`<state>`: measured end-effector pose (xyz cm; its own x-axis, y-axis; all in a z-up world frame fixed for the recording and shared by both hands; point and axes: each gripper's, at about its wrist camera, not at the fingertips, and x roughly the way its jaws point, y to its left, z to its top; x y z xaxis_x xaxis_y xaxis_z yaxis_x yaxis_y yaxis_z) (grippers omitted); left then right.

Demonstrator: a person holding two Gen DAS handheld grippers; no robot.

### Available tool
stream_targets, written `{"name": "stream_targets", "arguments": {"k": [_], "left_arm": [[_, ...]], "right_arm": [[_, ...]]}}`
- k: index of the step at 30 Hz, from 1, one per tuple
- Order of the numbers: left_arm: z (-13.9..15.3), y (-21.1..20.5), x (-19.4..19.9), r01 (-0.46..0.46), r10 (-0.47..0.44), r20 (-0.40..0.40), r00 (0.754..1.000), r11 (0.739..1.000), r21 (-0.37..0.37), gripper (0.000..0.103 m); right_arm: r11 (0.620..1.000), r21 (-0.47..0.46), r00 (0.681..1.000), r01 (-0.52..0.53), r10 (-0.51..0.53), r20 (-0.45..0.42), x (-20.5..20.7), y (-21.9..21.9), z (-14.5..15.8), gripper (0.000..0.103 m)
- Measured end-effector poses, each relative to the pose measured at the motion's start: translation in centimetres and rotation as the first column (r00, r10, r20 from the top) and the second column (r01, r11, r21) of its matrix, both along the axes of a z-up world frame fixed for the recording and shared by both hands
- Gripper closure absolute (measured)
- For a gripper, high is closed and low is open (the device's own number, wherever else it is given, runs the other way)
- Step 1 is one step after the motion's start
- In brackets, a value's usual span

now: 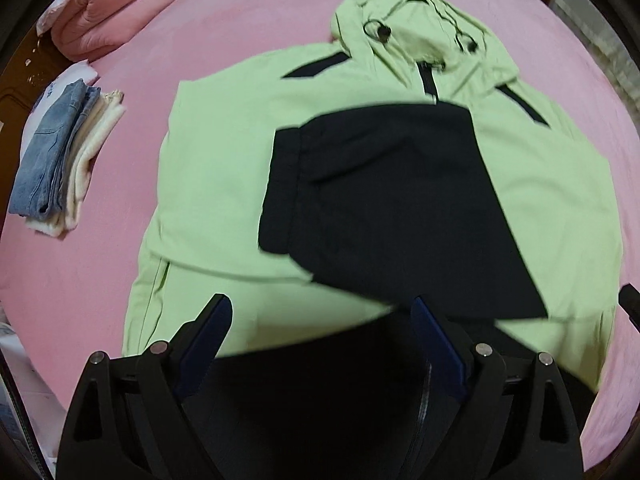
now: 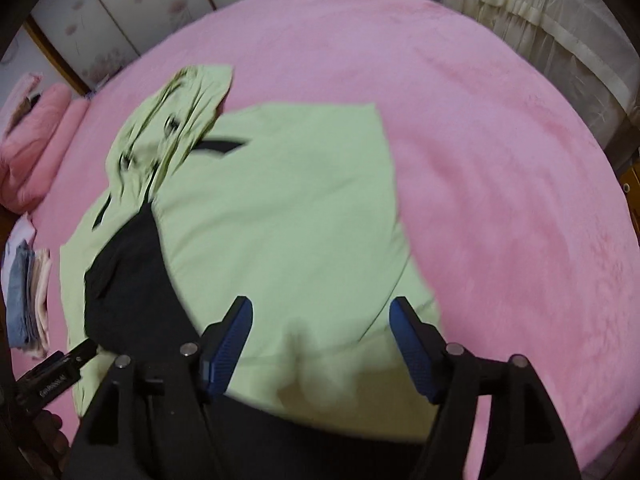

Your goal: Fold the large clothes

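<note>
- Left gripper [image 1: 322, 322]: its jaws are standing wide apart and holding nothing; the blue-padded fingers [image 1: 208, 332] are hovering over the near hem of the jacket [image 1: 216, 184].
- Right gripper [image 2: 320, 322]: its jaws are likewise standing wide apart, with nothing between the pads; green cloth is showing in the gap beneath them.
- Jacket: the light green garment with black panels is lying spread on the bed [image 1: 248, 28], front side up, hem toward both cameras and hood [image 1: 404, 28] pointing away.
- Sleeve [image 1: 392, 204]: a black sleeve is lying folded across the chest, its cuff pointing toward the left side of the left wrist view; the right wrist view shows it at the left of the garment [image 2: 132, 280].
- Hood: it is lying crumpled at the far end, with black drawcords and toggles showing on it.
- Bed: the pink cover is surrounding the jacket on all sides.
- Folded pile [image 1: 60, 160]: denim and cream items are sitting stacked at the left, well apart from the jacket; also visible in the right wrist view [image 2: 28, 300].
- Quilt [image 1: 116, 4]: a pink quilt is lying rolled at the far left corner.
- Curtain [image 2: 532, 32]: cream fabric is hanging beyond the far right edge of the bed.
- Both views are blurring slightly.
</note>
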<state>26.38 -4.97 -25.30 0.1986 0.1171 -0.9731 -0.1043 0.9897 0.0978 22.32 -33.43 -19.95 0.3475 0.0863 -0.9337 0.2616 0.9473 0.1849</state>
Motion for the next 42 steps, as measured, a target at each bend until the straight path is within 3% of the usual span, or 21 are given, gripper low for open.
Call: {"name": "stream_targets", "arguments": {"k": [6, 8, 14, 18, 21, 23, 24, 26, 29, 33, 35, 38, 42], "left_arm": [[0.3, 0.4, -1.8, 0.021, -0.021, -0.026, 0.999, 1.0, -0.021, 0.013], [0.5, 0.5, -2.1, 0.022, -0.023, -0.026, 0.999, 1.0, -0.019, 0.013], [0.8, 1.7, -2.1, -0.001, -0.004, -0.066, 0.998, 0.996, -0.086, 0.013], [0.9, 2.4, -0.6, 0.082, -0.1, -0.137, 0.985, 0.988, -0.131, 0.013], [2.0, 3.5, 1.5, 0.142, -0.157, -0.154, 0.976, 0.985, -0.1, 0.013], [3.2, 4.4, 3.7, 0.22, -0.223, -0.16, 0.962, 0.975, -0.037, 0.013], [4.0, 5.0, 5.2, 0.26, -0.256, -0.164, 0.952, 0.965, 0.003, 0.013], [5.4, 6.1, 8.4, 0.318, -0.305, -0.177, 0.936, 0.947, 0.051, 0.013], [7.8, 7.9, 14.4, 0.374, -0.351, -0.178, 0.919, 0.92, 0.114, 0.013], [11.3, 9.3, 22.9, 0.408, -0.407, -0.032, 0.913, 0.909, 0.085, 0.013], [12.4, 9.3, 26.6, 0.411, -0.415, 0.04, 0.909, 0.908, 0.082, 0.013], [12.6, 9.0, 31.8, 0.388, -0.389, 0.105, 0.915, 0.921, 0.027, 0.013], [9.7, 9.0, 38.5, 0.278, -0.26, 0.139, 0.955, 0.951, -0.132, 0.013]], "right_arm": [[0.999, 0.032, 0.998, -0.032, 0.033, -0.044, -1.1, 3.3, -0.2, 0.031], [0.999, 0.016, 0.997, -0.047, 0.048, -0.052, -1.3, 4.0, -0.3, 0.025], [0.997, 0.0, 0.992, -0.083, 0.083, -0.093, -1.1, 5.0, -0.5, 0.023], [0.992, 0.033, 0.967, -0.123, 0.127, -0.221, 1.1, 4.8, -1.3, 0.023], [0.977, -0.017, 0.932, -0.212, 0.196, -0.305, 4.2, 4.4, -1.1, 0.023], [0.95, -0.049, 0.899, -0.307, 0.273, -0.343, 7.1, 3.7, -0.1, 0.023], [0.944, -0.011, 0.881, -0.331, 0.305, -0.362, 9.1, 2.7, 0.7, 0.023], [0.943, -0.032, 0.866, -0.332, 0.291, -0.406, 12.5, 1.0, 2.5, 0.023], [0.927, -0.069, 0.86, -0.368, 0.311, -0.404, 17.9, -0.6, 5.5, 0.023], [0.977, -0.012, 0.917, -0.215, 0.198, -0.347, 25.5, -3.4, 8.7, 0.023], [0.988, 0.092, 0.939, -0.121, 0.144, -0.312, 29.4, -4.7, 9.6, 0.023], [0.958, 0.287, 0.974, -0.017, 0.081, -0.212, 34.7, -6.0, 9.6, 0.023], [0.877, 0.47, 0.995, 0.098, -0.094, -0.032, 39.1, -7.5, 7.9, 0.023]]}}
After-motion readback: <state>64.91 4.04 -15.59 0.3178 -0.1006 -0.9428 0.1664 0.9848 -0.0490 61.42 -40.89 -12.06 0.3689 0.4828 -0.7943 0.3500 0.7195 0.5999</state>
